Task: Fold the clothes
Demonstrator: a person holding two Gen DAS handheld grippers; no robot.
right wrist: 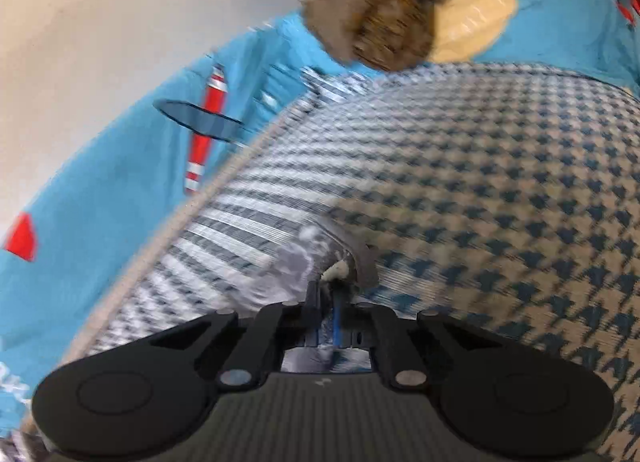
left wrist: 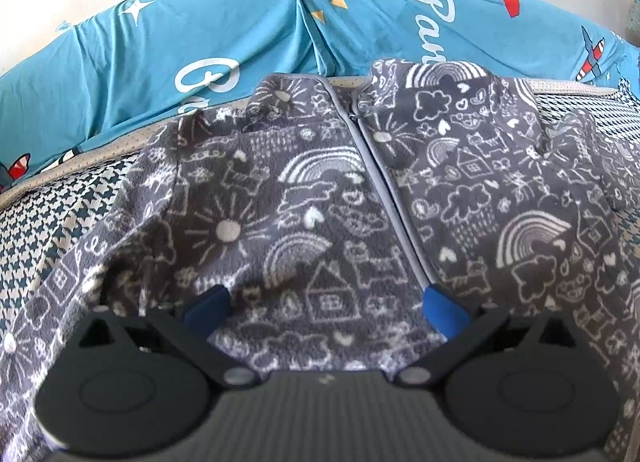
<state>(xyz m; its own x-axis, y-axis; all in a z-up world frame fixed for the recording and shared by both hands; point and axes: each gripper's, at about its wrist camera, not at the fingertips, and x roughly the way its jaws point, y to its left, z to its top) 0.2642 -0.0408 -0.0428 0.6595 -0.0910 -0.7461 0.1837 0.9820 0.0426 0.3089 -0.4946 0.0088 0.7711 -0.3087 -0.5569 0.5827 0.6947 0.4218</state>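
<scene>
Left gripper: the left gripper (left wrist: 326,302) hovered low over the garment with its blue-padded fingers (left wrist: 444,312) spread wide, holding nothing.
Right gripper: the right gripper (right wrist: 326,302) was clamped on a bunched bit of grey printed cloth with a pale fluffy lining; the view was smeared by motion.
Garment: the grey fleece zip jacket printed with white rainbows, suns and houses (left wrist: 328,198) lay front-up and spread on the bed, zip closed, collar toward the far edge.
Bedding: a navy-and-beige houndstooth bed cover (right wrist: 500,190) carried it; a turquoise quilt with red aeroplanes (left wrist: 168,50) was heaped along the far edge, and a brown furry cushion (right wrist: 376,18) sat near the far right corner.
Risk: the right pinch looked small, so the fleece might slip out mid-swing; a fast pull could drag the whole jacket askew, since nothing pinned it.
Pose, left: angled forward and down over the hem side, roughly centred beside the zip.
Pose, right: low over the cover, pointing to the far edge, seemingly swinging sideways.
</scene>
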